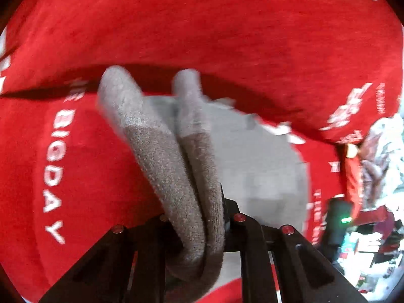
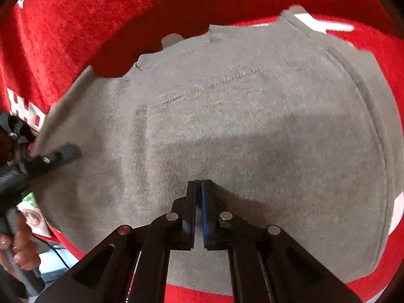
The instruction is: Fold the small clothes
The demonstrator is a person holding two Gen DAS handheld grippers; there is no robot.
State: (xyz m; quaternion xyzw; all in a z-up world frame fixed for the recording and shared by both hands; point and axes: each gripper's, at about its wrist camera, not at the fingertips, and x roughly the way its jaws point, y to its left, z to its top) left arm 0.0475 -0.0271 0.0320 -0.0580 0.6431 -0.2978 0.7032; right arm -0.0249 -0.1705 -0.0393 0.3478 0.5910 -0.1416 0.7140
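A small grey knit garment [image 2: 227,116] lies spread on a red blanket [image 2: 63,32] with white lettering. My left gripper [image 1: 197,227] is shut on a bunched fold of the grey garment [image 1: 176,166], lifting its edge; its fingertips are hidden by the cloth. The rest of the garment lies flat beyond [image 1: 255,156]. My right gripper [image 2: 199,184] has its jaws nearly together, tips pressed down on the garment's middle, with no cloth seen between them. My left gripper [image 2: 58,156] shows at the garment's left edge in the right wrist view.
The red blanket [image 1: 202,25] covers the whole surface. Clutter and a dark device with a green light [image 1: 338,222] lie off the blanket's right side. A hand [image 2: 20,240] holds the left gripper handle at lower left, with a cable beside it.
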